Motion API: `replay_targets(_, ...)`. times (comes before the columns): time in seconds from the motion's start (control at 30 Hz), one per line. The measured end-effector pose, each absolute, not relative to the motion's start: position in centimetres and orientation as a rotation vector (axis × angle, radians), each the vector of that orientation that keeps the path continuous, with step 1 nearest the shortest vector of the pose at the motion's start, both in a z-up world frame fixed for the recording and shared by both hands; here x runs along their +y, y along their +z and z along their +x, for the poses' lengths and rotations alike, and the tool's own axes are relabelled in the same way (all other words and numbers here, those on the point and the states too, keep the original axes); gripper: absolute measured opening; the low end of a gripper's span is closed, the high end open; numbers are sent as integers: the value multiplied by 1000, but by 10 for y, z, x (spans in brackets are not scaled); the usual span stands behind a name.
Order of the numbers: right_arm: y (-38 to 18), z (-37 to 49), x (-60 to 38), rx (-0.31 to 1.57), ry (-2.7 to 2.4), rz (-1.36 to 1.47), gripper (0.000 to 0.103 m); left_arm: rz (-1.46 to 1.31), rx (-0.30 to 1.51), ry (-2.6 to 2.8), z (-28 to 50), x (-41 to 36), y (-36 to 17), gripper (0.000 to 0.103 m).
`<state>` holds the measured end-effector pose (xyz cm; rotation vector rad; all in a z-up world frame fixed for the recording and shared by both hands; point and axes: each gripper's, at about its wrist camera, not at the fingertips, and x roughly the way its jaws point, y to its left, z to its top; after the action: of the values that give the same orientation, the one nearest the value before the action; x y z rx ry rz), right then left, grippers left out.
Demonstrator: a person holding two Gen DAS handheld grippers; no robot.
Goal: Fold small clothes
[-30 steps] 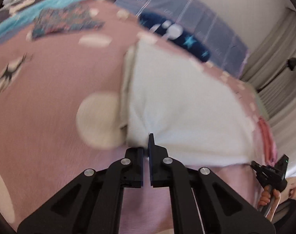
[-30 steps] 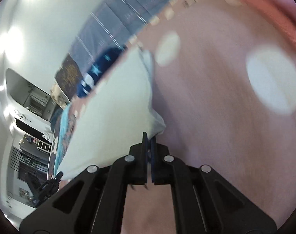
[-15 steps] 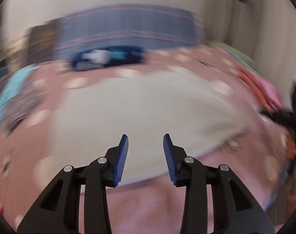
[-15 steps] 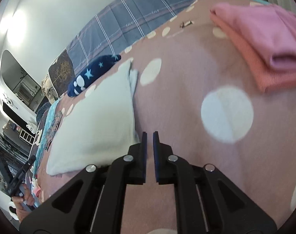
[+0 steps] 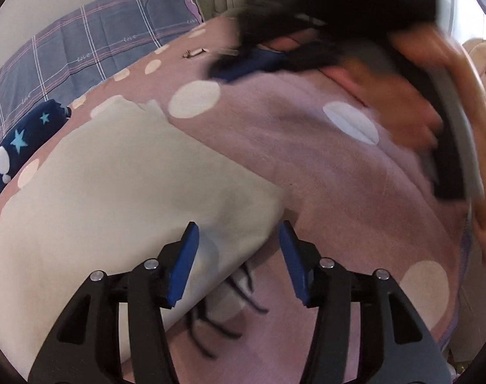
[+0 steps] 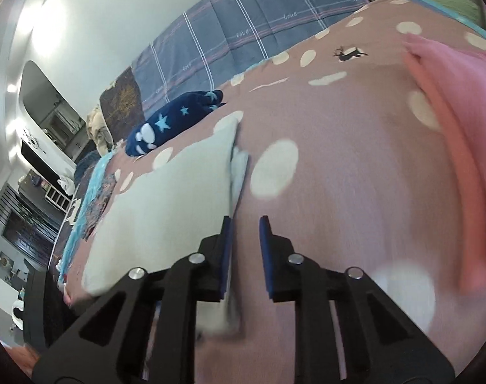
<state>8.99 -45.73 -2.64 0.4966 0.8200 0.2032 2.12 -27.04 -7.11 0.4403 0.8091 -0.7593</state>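
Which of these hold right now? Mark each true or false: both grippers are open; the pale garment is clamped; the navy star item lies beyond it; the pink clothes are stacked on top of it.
1. Both the left gripper and right gripper are open. True.
2. The pale garment is clamped. False: it lies free on the dotted blanket.
3. The navy star item lies beyond it. True.
4. The pink clothes are stacked on top of it. False: they lie apart.
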Motion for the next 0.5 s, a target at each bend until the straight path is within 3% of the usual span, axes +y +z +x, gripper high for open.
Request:
replay_targets(0.3,-61,220,-454,1071,183,629,19,404,825,-741,27,-282,-81,61)
replay_targets(0.43,-82,245,-447,1150,288,703,23,383,838,-763,35,-285,-84,74)
replay_targets(0.5,-84,251,-442,1154,315,668,17,388,833,-764,33,-286,-84,77)
